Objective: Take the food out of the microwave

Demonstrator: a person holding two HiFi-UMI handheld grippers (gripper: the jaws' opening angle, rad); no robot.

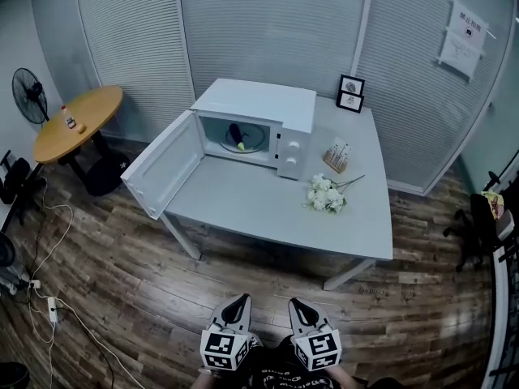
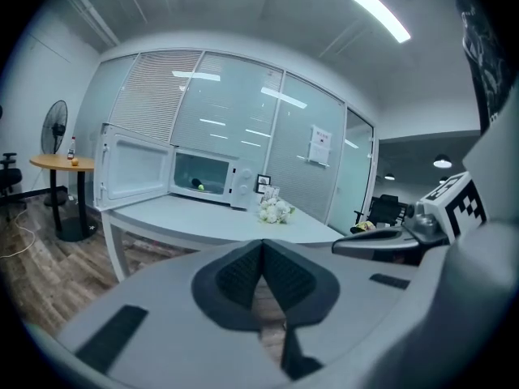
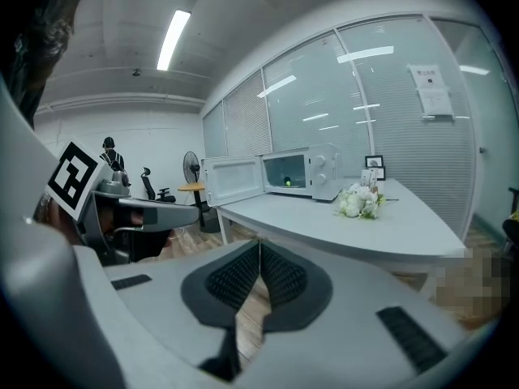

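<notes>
A white microwave (image 1: 268,124) stands on the grey table (image 1: 268,205) with its door (image 1: 162,174) swung wide to the left. Inside, on the glass plate, lies a dark food item (image 1: 235,134) with a small yellow-green piece beside it, also seen as food (image 2: 197,185) and food (image 3: 287,181). Both grippers are low over the wooden floor, well short of the table. My left gripper (image 1: 242,300) is shut with nothing in it, pads together (image 2: 261,245). My right gripper (image 1: 295,303) is shut and empty too (image 3: 259,245).
White flowers (image 1: 326,194), a small holder (image 1: 336,156) and a framed picture (image 1: 351,93) sit on the table right of the microwave. A round wooden table (image 1: 77,122), a fan (image 1: 29,95) and floor cables (image 1: 57,306) are at the left. Chairs stand at the right.
</notes>
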